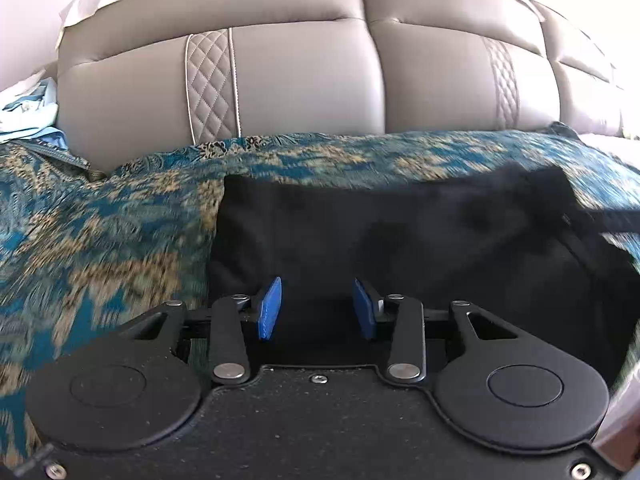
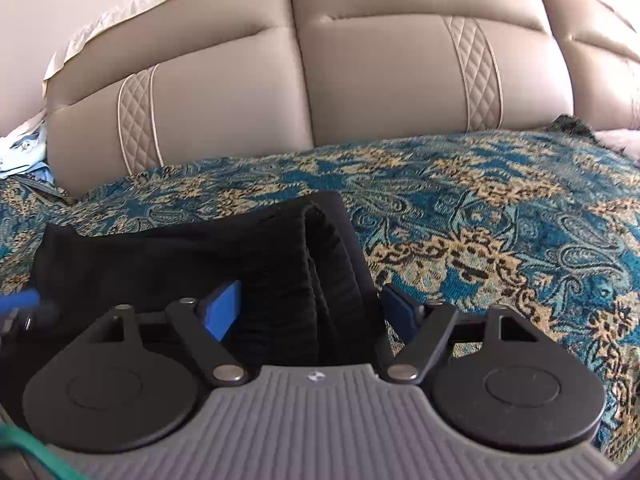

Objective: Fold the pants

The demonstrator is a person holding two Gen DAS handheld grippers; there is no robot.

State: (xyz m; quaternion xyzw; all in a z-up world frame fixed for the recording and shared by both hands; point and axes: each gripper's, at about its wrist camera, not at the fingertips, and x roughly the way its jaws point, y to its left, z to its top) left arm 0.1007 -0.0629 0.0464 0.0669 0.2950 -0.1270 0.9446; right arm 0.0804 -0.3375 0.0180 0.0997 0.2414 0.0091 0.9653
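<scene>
- Lying flat on the patterned bedspread (image 2: 500,216), the folded black pants (image 1: 400,232) run crosswise, long axis left to right.
- Left gripper (image 1: 317,309) hovers over the near edge, fingers parted, gripping nothing.
- Right gripper (image 2: 308,312), fingers wide apart, straddles the right end's stacked folds (image 2: 320,264) without pinching them.

Left gripper (image 1: 317,308): matte black body with two round discs, paired black link arms on silver pivot pins, blue rectangular finger pads (image 1: 270,308), a speckled black base plate and silver screws (one central, two at the lower corners). Right gripper (image 2: 310,312): same black discs, link arms and blue pads (image 2: 223,310), but a ribbed grey base plate bearing a small round emblem; a green cable (image 2: 36,454) crosses its lower left corner.
</scene>
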